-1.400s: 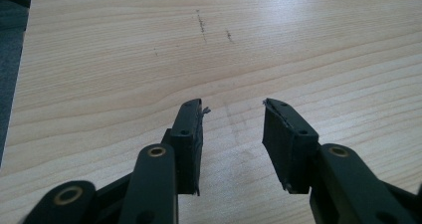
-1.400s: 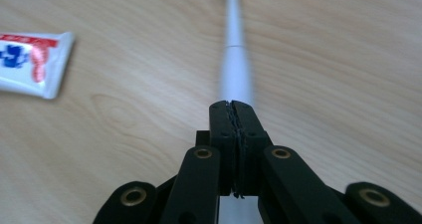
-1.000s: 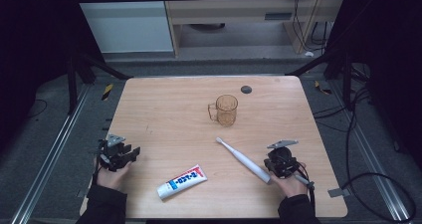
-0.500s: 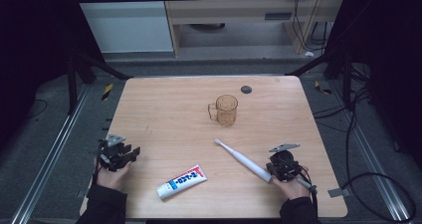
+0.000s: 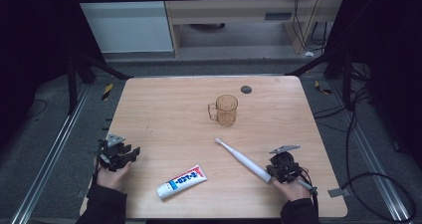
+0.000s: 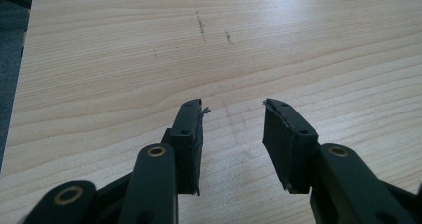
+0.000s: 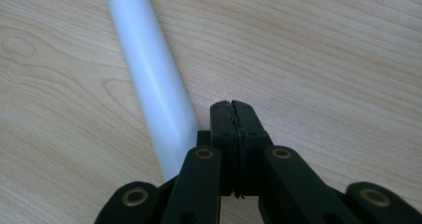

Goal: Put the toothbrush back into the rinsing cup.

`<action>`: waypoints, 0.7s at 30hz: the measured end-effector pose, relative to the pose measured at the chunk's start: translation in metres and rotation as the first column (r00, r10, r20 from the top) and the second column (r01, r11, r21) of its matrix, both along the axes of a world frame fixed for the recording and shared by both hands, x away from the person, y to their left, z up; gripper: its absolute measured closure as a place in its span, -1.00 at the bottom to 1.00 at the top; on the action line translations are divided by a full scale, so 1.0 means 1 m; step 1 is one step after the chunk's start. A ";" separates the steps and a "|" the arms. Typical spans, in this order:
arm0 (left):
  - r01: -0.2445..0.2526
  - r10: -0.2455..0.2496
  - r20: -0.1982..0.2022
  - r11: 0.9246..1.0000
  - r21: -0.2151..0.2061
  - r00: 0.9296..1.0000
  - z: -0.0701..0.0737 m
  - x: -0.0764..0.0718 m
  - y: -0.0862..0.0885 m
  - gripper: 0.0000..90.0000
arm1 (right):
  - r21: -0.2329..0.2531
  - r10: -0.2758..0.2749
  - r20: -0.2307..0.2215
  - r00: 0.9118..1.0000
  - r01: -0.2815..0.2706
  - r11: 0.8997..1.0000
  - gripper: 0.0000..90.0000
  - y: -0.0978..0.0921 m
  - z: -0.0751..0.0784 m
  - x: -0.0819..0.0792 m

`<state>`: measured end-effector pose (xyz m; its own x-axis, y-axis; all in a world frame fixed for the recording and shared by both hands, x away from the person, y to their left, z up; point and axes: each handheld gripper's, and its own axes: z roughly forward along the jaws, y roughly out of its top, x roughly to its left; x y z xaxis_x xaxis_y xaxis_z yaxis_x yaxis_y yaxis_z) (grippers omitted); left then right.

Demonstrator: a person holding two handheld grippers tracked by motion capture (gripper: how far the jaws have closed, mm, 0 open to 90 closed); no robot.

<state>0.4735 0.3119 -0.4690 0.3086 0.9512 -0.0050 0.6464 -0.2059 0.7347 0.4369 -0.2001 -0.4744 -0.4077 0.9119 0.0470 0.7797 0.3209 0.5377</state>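
high view: a pale wooden table [image 5: 164,109] fills the middle of the frame. at its lower right the right gripper [image 5: 276,173] sits at the thick end of a long white electric toothbrush [image 5: 244,160], which lies flat and runs diagonally up and left, its small brush head toward the frame's centre. at the lower left, by the table's left edge, the left gripper [image 5: 130,155] rests in a hand, well apart from everything else. a white toothpaste tube with blue and red print [image 5: 182,181] lies flat in the lower middle, between the two grippers and just left of the toothbrush handle, not touching it. a clear amber plastic mug with a handle [image 5: 226,109] stands upright above centre, with a small dark round disc [image 5: 246,89] beyond it toward the upper right.

right gripper view: the two black jaws are pressed together with nothing between them; the white handle [image 7: 152,82] lies just to their left, touching the side of the left jaw.

left gripper view: the jaws stand apart over bare wood, holding nothing.
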 end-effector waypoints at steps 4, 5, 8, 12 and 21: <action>0.001 -0.001 0.001 1.000 0.000 1.000 0.000 0.000 0.000 0.31 | 0.006 0.001 -0.003 1.000 -0.001 1.000 0.96 0.000 0.000 -0.001; 0.000 0.000 0.000 1.000 0.000 1.000 0.000 0.000 0.000 0.31 | 0.003 -0.001 -0.003 1.000 0.001 1.000 0.96 0.000 0.000 -0.001; 0.001 -0.001 -0.001 1.000 0.000 1.000 0.000 0.001 0.000 0.31 | 0.005 -0.002 0.003 1.000 0.002 1.000 0.95 -0.001 0.001 -0.001; 0.003 -0.003 0.000 1.000 -0.001 1.000 0.000 0.001 0.000 0.30 | 0.007 -0.011 0.034 0.999 0.011 1.000 0.88 -0.005 0.007 0.002; 0.006 -0.006 0.001 1.000 -0.003 1.000 0.000 0.001 0.000 0.30 | 0.035 -0.004 0.135 0.991 -0.001 0.999 0.57 -0.013 0.033 0.010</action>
